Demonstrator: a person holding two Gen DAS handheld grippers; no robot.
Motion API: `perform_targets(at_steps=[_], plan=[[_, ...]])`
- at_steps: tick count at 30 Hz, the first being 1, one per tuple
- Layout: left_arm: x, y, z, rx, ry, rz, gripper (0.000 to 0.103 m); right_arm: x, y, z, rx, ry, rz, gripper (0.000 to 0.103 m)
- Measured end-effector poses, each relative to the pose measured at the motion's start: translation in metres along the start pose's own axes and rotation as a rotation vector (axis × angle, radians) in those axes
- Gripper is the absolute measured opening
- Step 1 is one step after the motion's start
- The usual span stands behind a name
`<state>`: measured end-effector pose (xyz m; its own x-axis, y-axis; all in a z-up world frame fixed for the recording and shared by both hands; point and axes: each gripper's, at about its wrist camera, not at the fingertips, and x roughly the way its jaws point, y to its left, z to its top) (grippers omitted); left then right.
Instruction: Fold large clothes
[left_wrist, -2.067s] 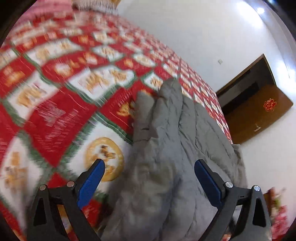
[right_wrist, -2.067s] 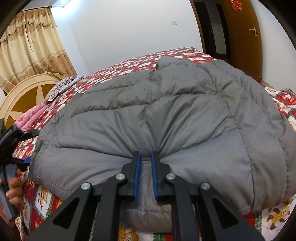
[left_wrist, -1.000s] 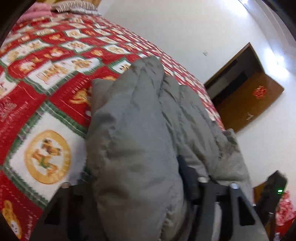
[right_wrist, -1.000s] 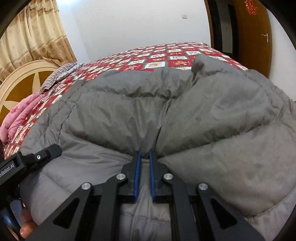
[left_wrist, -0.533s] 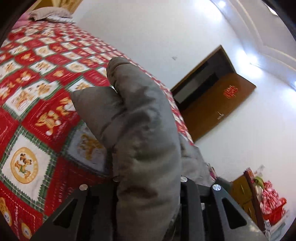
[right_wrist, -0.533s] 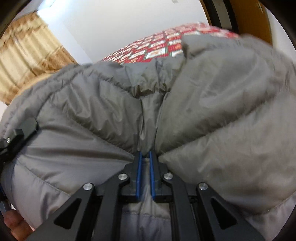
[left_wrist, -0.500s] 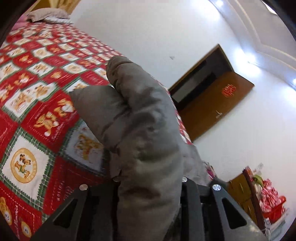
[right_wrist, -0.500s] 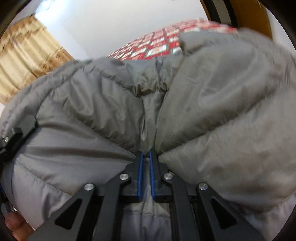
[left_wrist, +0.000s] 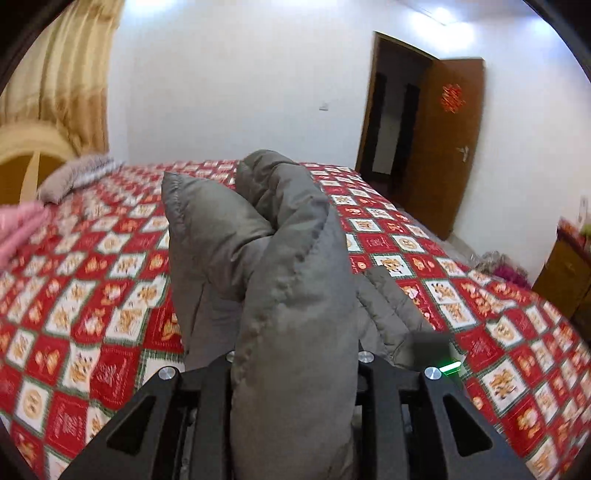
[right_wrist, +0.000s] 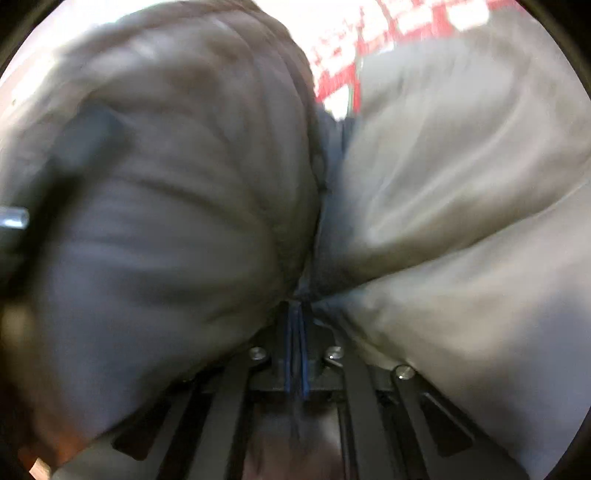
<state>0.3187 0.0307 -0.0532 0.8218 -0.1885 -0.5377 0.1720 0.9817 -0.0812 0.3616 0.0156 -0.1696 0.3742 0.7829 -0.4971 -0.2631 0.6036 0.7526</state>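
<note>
A thick fold of the grey puffer jacket (left_wrist: 295, 295) is clamped in the left gripper (left_wrist: 295, 365), its fingers pushed apart by the padding and mostly hidden, and the rest of the jacket is held up off the red-and-white patterned bedspread (left_wrist: 92, 288) with a loose bit trailing down on the right side. On the right wrist view, kinda blurry, the right gripper (right_wrist: 296, 332) is pinched nearly closed on a thin seam of the same jacket (right_wrist: 461, 221), which is bulging up on both sides and filling almost everything. A brown door (left_wrist: 448, 144) is seen open behind the bed, and a striped pillow (left_wrist: 74, 177) is lying at the far left.
</note>
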Motion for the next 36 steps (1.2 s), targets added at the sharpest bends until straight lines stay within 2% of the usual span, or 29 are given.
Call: perform_targets(at_steps=[5,7,11,16,19,20,25,27,28,30,31,32,33,36], plan=[[0.023,-0.047,-0.009,0.166,0.010,0.034,0.025,-0.097,-0.024,0.003,-0.054,-0.163,-0.169,0.010],[0.031,-0.073,-0.018,0.251,0.011,0.047,0.025,-0.131,-0.047,0.001,-0.028,-0.226,-0.250,0.010],[0.047,-0.114,-0.046,0.410,0.021,0.071,0.025,-0.170,-0.092,-0.005,0.075,-0.304,-0.302,0.009],[0.067,-0.152,-0.084,0.575,0.029,0.113,0.026,-0.181,-0.116,-0.015,0.106,-0.336,-0.362,0.009],[0.069,-0.169,-0.101,0.630,0.025,0.069,0.027,-0.177,-0.121,-0.020,0.111,-0.335,-0.383,0.009],[0.071,-0.173,-0.108,0.659,0.016,0.062,0.028,-0.187,-0.132,-0.028,0.112,-0.332,-0.385,0.009],[0.080,-0.178,-0.123,0.719,0.005,0.071,0.028,-0.204,-0.123,-0.028,0.089,-0.366,-0.426,0.012],[0.084,-0.180,-0.125,0.749,0.012,0.065,0.028,-0.212,-0.116,-0.021,0.073,-0.370,-0.415,0.018],[0.085,-0.181,-0.126,0.758,0.012,0.066,0.028,-0.216,-0.112,-0.015,0.062,-0.366,-0.396,0.027],[0.084,-0.181,-0.128,0.772,0.006,0.073,0.028,-0.220,-0.102,-0.006,0.046,-0.359,-0.354,0.061],[0.083,-0.181,-0.128,0.772,0.004,0.073,0.028,-0.221,-0.097,0.001,0.037,-0.356,-0.321,0.089],[0.082,-0.181,-0.127,0.769,0.002,0.070,0.028,-0.216,-0.091,0.007,0.029,-0.359,-0.304,0.100],[0.081,-0.180,-0.127,0.766,0.001,0.067,0.028,-0.214,-0.087,0.014,0.011,-0.356,-0.283,0.101],[0.081,-0.181,-0.129,0.778,-0.006,0.073,0.028,-0.188,-0.087,0.035,-0.033,-0.244,-0.286,0.100]])
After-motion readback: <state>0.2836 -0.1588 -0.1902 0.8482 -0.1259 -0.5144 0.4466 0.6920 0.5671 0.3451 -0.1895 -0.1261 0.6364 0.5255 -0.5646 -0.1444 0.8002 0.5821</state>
